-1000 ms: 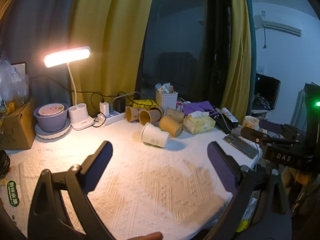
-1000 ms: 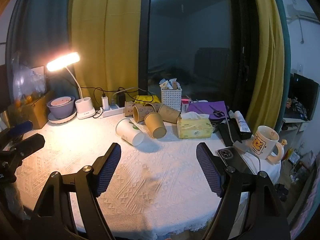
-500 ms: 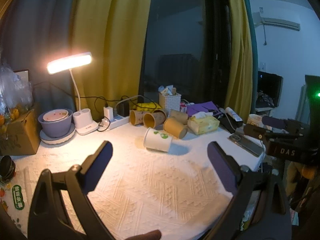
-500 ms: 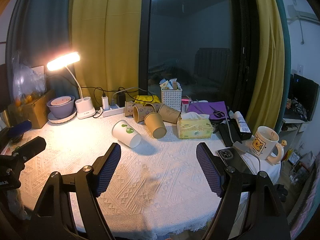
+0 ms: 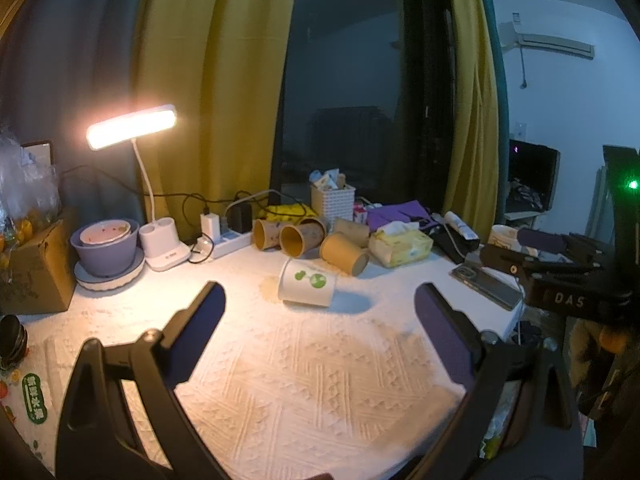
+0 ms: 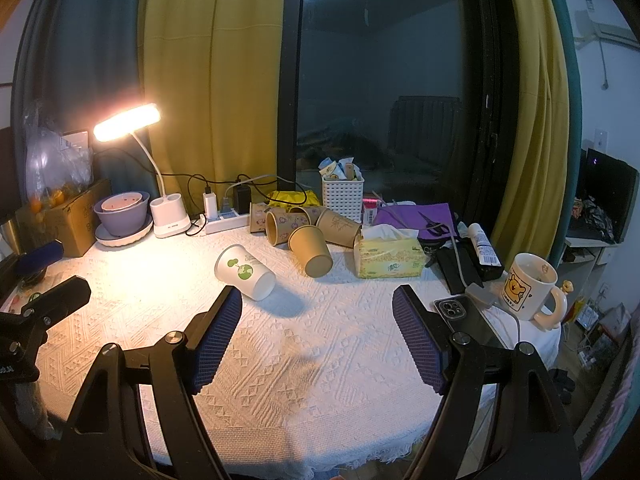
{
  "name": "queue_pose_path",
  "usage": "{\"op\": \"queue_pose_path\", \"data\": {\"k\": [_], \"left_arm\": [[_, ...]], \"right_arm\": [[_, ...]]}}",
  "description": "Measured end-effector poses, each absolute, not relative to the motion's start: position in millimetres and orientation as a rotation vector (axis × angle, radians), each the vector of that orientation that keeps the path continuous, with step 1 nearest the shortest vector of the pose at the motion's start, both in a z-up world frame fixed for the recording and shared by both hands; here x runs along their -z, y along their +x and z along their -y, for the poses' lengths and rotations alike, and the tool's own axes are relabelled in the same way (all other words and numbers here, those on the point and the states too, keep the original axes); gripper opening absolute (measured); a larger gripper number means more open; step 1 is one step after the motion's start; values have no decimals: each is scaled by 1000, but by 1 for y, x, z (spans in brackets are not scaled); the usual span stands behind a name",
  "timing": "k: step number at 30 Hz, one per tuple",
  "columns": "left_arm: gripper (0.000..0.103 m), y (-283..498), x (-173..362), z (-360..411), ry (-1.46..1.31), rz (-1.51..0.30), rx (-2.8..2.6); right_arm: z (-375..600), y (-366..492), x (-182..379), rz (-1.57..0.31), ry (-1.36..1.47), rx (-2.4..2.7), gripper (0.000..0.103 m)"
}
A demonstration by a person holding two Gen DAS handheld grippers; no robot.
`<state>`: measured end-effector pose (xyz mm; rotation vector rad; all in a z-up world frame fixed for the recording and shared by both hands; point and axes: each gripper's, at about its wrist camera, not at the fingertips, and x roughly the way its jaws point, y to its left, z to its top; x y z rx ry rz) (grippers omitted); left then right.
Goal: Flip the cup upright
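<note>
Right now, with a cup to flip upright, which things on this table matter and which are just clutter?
For the job:
white cup, lying on its side
left tool, open
right tool, open

Just lying about:
brown cups
tissue box
mug
phone
lamp
white basket
purple bowl

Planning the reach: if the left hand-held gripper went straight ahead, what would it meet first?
Probably the white cup lying on its side, roughly centred ahead of the open left hand-held gripper; only bare tablecloth lies between. Depth is uncertain.
</note>
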<state>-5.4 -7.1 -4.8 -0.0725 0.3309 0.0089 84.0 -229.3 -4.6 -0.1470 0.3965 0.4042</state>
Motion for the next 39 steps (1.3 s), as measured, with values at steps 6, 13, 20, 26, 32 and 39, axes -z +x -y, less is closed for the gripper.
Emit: {"op": "queue_pose_path", "data": {"k": [6, 13, 20, 26, 32, 39], "left_arm": [[96, -5, 5, 6, -72, -330, -9], [96, -5, 4, 5, -74, -329, -10], [96, -5, 4, 4, -75, -328, -12], [96, -5, 4, 4, -75, -328, -11], [96, -5, 4, 4, -76, -328, -11], [96, -5, 4, 3, -75, -327, -11]], "right_arm": [[229, 84, 4, -396, -147, -404, 81], [229, 84, 4, -396, -148, -404, 81], [228, 84, 4, -396, -149, -404, 81], [228, 84, 4, -396, -149, -404, 81], [229, 84, 4, -395, -150, -404, 81], [229, 84, 4, -396, -150, -405, 81]]}}
